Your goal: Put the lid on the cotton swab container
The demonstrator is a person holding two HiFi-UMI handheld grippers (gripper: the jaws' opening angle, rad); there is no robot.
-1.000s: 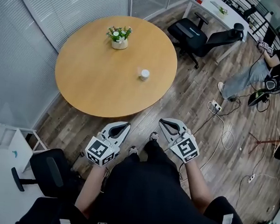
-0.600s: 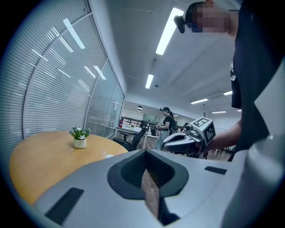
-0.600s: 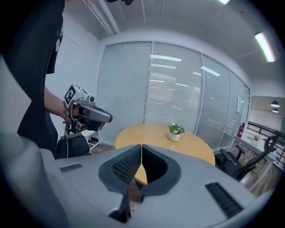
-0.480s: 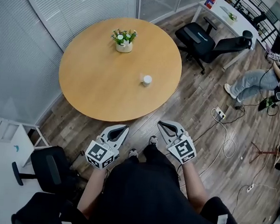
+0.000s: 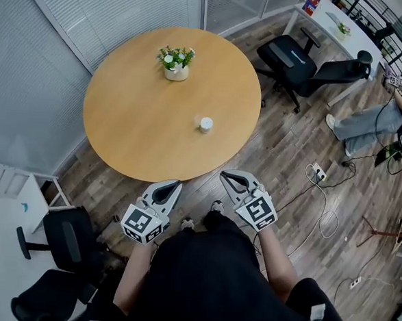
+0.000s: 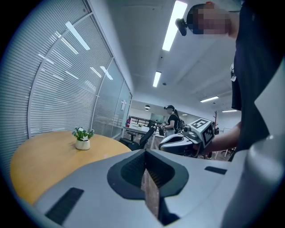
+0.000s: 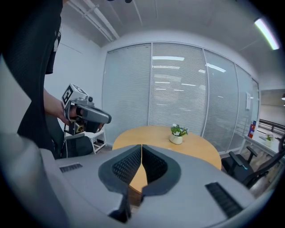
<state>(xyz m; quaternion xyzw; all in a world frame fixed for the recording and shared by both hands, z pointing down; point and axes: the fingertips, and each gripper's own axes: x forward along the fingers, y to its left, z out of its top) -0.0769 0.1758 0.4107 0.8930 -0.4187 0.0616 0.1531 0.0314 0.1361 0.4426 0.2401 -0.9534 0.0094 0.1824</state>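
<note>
A small white cotton swab container (image 5: 205, 124) stands on the round wooden table (image 5: 134, 131), right of its middle. I see no separate lid. My left gripper (image 5: 174, 185) and my right gripper (image 5: 225, 174) are held side by side over the floor, just short of the table's near edge, both pointing at it. Both are shut with nothing between the jaws. The left gripper view shows the left gripper (image 6: 145, 153) closed, with the right gripper (image 6: 185, 140) beside it. The right gripper view shows the right gripper (image 7: 141, 147) closed too.
A potted plant (image 5: 175, 63) stands at the table's far side. Black office chairs stand at the back right (image 5: 297, 60) and the near left (image 5: 65, 239). A power strip with cables (image 5: 315, 172) lies on the floor at the right, near a seated person (image 5: 372, 120).
Both grippers have moved forward toward the table's near edge, and the table now lies closer to them. Their jaws stayed shut.
</note>
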